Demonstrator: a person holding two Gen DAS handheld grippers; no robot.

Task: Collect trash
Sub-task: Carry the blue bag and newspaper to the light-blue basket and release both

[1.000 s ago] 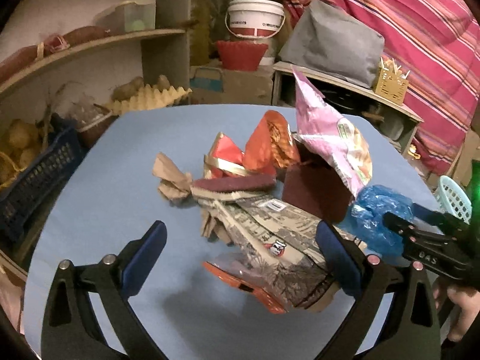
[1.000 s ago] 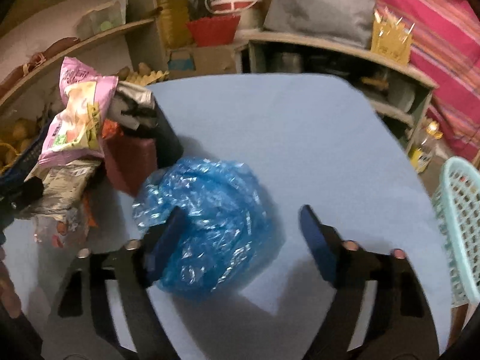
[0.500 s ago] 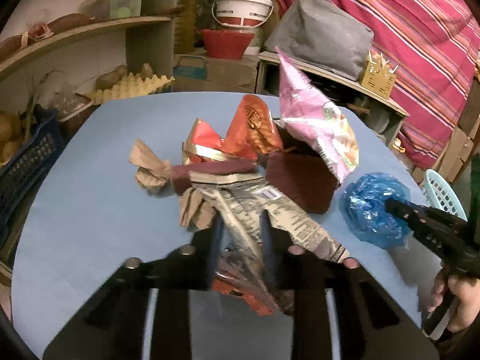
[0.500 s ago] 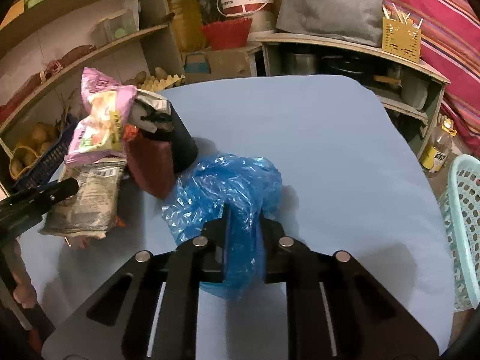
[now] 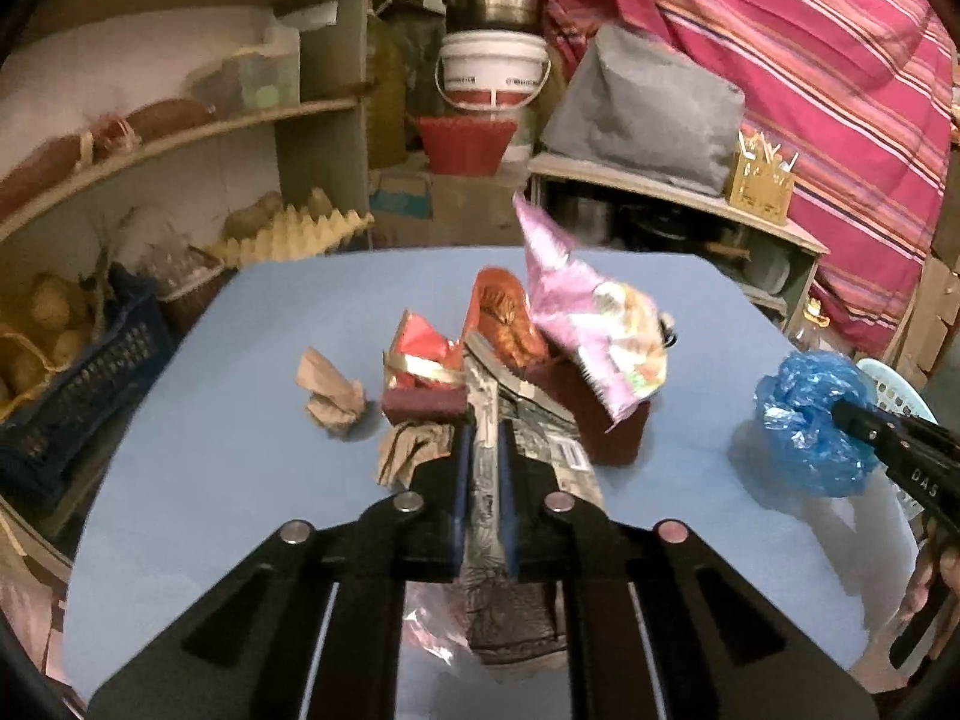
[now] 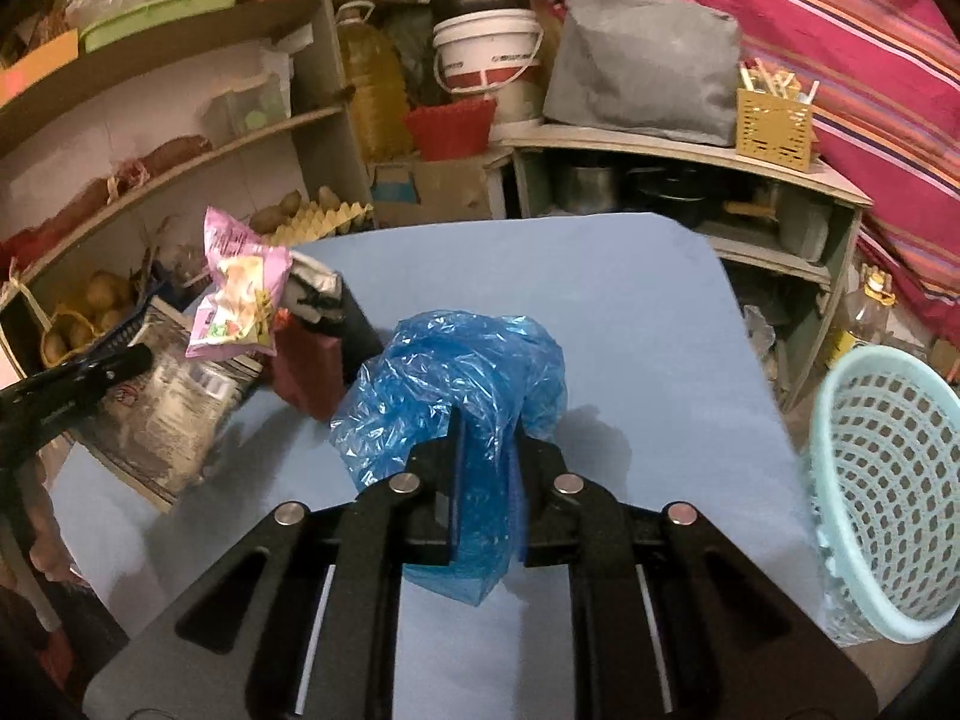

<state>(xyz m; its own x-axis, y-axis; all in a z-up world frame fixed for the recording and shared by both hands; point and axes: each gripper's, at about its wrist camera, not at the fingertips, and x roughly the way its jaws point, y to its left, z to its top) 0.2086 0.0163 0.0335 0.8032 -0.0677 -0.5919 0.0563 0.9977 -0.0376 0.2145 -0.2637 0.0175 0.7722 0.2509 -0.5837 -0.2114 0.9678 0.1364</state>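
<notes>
My left gripper (image 5: 485,447) is shut on a grey printed paper wrapper (image 5: 528,420), lifted a little off the blue table (image 5: 240,450). Behind it lie a pink snack bag (image 5: 594,324), an orange wrapper (image 5: 501,312), a red-and-gold wrapper (image 5: 420,348), a maroon box (image 5: 606,420) and crumpled brown paper (image 5: 330,396). My right gripper (image 6: 486,450) is shut on a crumpled blue plastic bag (image 6: 456,372), held above the table (image 6: 630,330). The same blue bag (image 5: 810,420) shows at the right in the left wrist view.
A pale green mesh basket (image 6: 882,510) stands off the table's right edge. Shelves with potatoes, an egg tray (image 5: 294,234), a white bucket (image 5: 492,72) and a grey bundle (image 5: 648,108) line the back. A dark blue crate (image 5: 72,384) sits at the left.
Both grippers went from open to shut: the left on the printed wrapper, the right on the blue bag. Both have since risen, lifting their loads off the table.
</notes>
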